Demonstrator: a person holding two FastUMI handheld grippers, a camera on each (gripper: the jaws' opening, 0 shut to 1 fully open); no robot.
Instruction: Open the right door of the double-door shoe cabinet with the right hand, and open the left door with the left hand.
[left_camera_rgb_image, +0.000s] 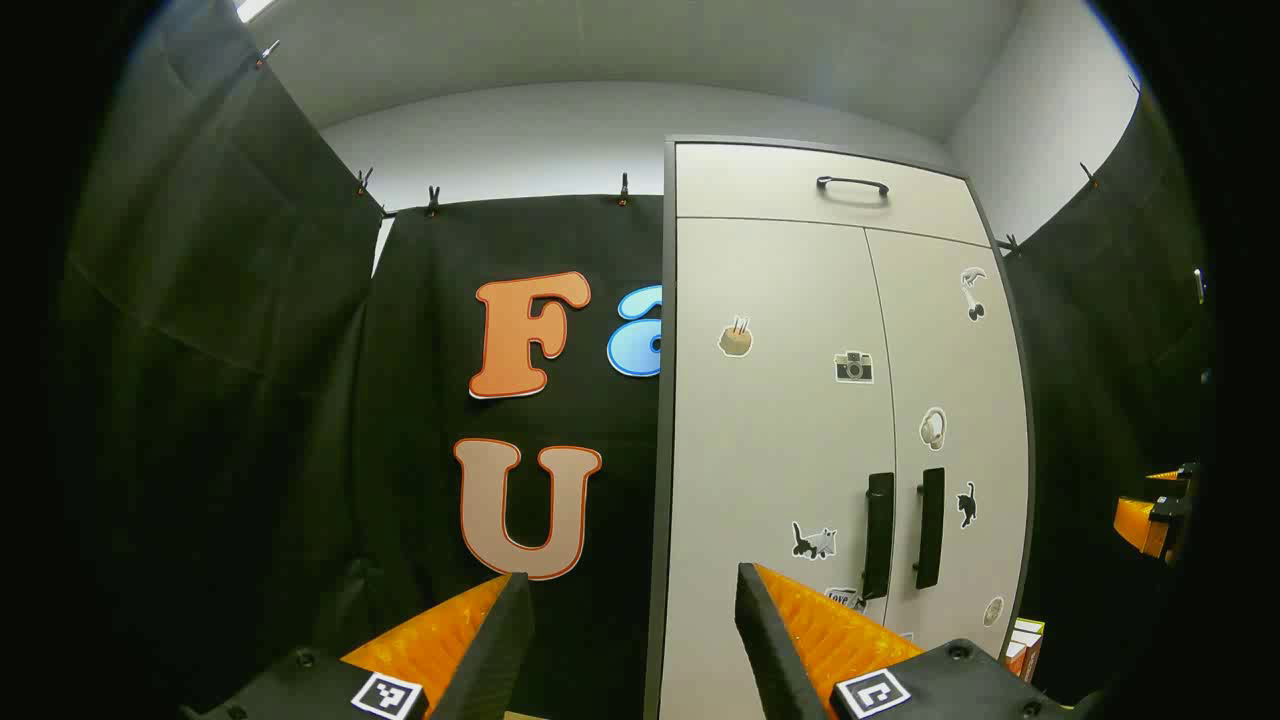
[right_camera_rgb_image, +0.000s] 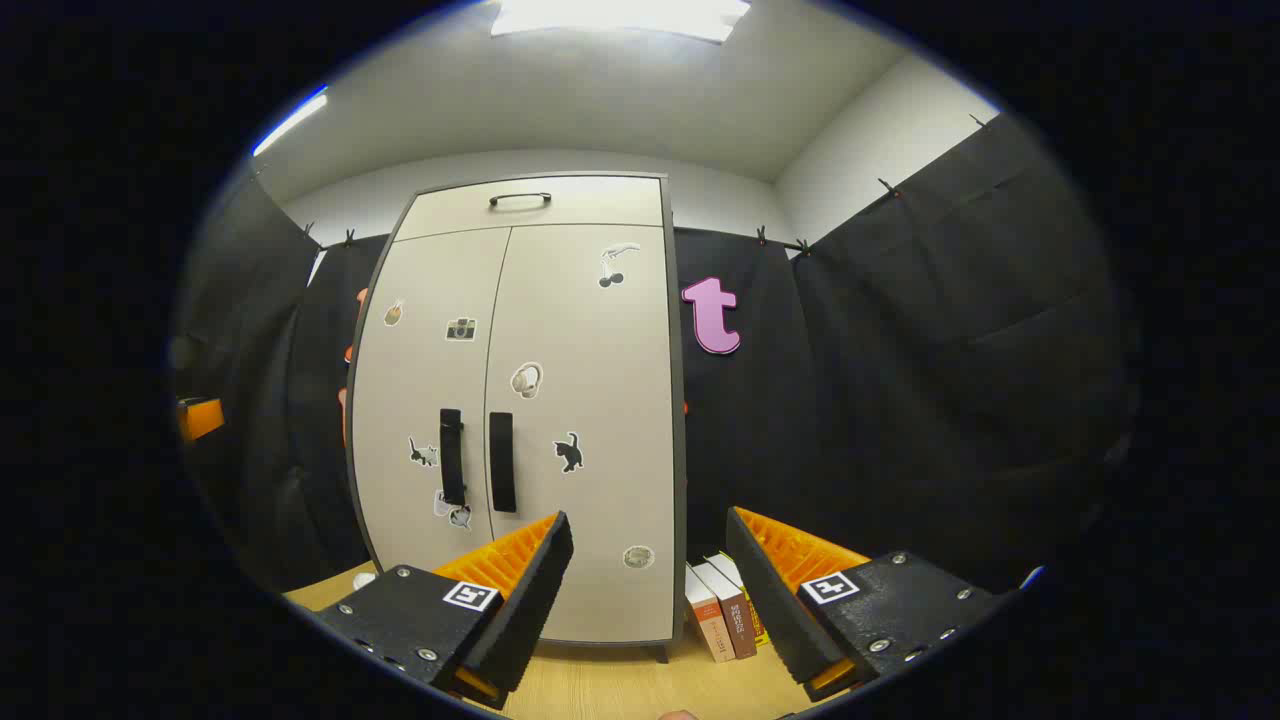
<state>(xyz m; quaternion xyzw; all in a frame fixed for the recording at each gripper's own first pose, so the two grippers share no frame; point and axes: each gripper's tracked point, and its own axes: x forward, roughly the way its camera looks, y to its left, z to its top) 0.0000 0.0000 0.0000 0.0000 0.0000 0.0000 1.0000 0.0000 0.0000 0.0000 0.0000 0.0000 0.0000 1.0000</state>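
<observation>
**Both doors shut, nothing grasped yet**

The left tongs (left_camera_rgb_image: 630, 620) hang open and empty, well short of the shoe cabinet (right_camera_rgb_image: 520, 400), aimed at its left edge. The left door (right_camera_rgb_image: 425, 400) and its left handle (right_camera_rgb_image: 452, 455) sit closed; beside them the right door (right_camera_rgb_image: 590, 400) and right handle (right_camera_rgb_image: 501, 461) are closed too. The right tongs (right_camera_rgb_image: 650, 580) are also spread wide, holding nothing, apart from the cabinet front. So, as I judge it, neither opening has begun. Books (right_camera_rgb_image: 722, 610) stand on the counter (right_camera_rgb_image: 600, 690) just right of the cabinet. The cabinet's base is partly hidden behind the tongs, and the stickers are too small to read.
</observation>
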